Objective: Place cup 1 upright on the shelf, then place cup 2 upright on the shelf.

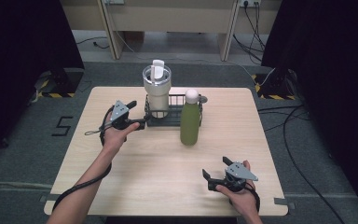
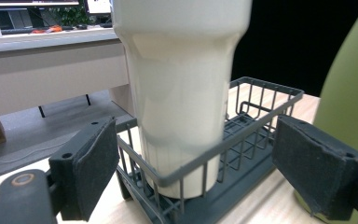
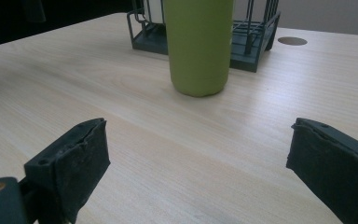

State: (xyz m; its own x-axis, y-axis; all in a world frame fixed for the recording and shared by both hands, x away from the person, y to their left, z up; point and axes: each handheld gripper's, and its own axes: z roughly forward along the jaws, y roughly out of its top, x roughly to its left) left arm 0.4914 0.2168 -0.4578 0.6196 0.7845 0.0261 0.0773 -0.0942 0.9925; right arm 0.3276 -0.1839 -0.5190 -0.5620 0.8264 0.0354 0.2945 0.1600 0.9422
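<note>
Right claw (image 1: 213,177), lower right of the high view, is held released and idle over the counter (image 1: 121,163). Left claw (image 1: 141,122) is spread around the wire basket's (image 2: 261,100) corner, cream tumbler (image 2: 182,88) inside; the rim should be centred between pads before clenching, green bottle (image 1: 189,123) avoided.

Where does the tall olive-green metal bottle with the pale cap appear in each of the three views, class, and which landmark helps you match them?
High view: tall olive-green metal bottle stands mid-table, just in front of the dark wire basket.
Left gripper view: a green sliver of it at the right edge.
Right gripper view: top centre, cap cropped off.
Shared landmark: the basket.
</note>
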